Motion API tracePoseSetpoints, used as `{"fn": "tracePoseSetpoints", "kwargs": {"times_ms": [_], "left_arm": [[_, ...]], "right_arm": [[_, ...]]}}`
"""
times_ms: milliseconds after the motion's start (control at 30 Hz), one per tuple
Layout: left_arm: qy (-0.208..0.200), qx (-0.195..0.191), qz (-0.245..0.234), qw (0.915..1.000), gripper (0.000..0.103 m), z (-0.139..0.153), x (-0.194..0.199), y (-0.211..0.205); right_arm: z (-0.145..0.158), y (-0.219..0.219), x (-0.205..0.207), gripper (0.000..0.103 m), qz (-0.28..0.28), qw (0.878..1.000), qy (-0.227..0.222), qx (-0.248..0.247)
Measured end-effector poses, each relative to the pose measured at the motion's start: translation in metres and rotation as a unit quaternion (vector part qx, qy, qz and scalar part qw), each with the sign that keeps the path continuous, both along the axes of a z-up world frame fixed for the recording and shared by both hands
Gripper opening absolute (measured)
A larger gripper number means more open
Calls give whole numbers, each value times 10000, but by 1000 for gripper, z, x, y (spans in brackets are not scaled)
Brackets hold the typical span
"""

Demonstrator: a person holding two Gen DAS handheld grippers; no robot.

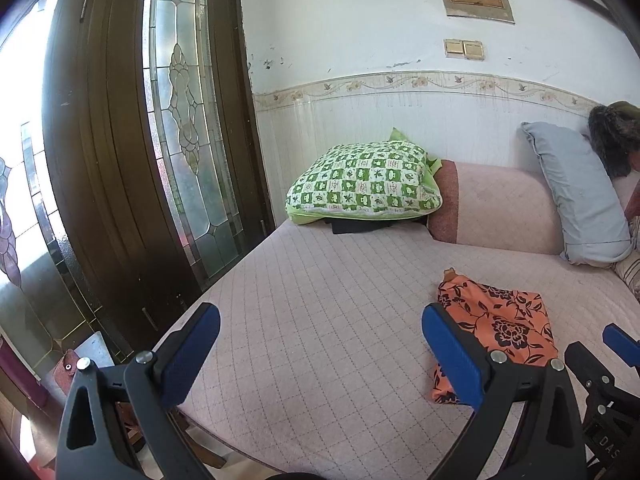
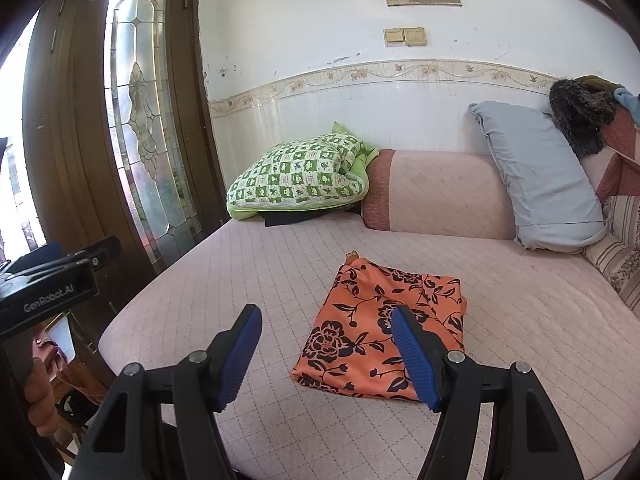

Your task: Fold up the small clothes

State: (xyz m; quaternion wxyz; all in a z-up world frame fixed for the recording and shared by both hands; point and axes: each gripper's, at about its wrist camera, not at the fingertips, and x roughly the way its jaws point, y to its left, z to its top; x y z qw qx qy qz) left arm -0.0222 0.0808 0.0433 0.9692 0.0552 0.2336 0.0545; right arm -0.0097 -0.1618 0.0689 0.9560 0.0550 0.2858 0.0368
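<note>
"GenRobot.AI" — white lettering on the black body of the left gripper (image 2: 48, 300); "DAS" — partial, on the right gripper (image 1: 608, 444).

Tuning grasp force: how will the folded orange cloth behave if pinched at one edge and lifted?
The orange cloth looks thin and soft, so it will probably droop. Its folded layers lie loose, so they would likely fall open. It probably slides easily on the quilted cover.
</note>
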Motion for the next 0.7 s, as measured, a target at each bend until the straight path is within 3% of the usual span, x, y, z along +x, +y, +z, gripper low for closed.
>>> {"fn": "tracePoseSetpoints", "kwargs": {"times_ms": [700], "left_arm": [[91,27,-307,9995,101,5,-8,-18]], "right_arm": [[12,4,1,71,-211,9997,95,-104]]}}
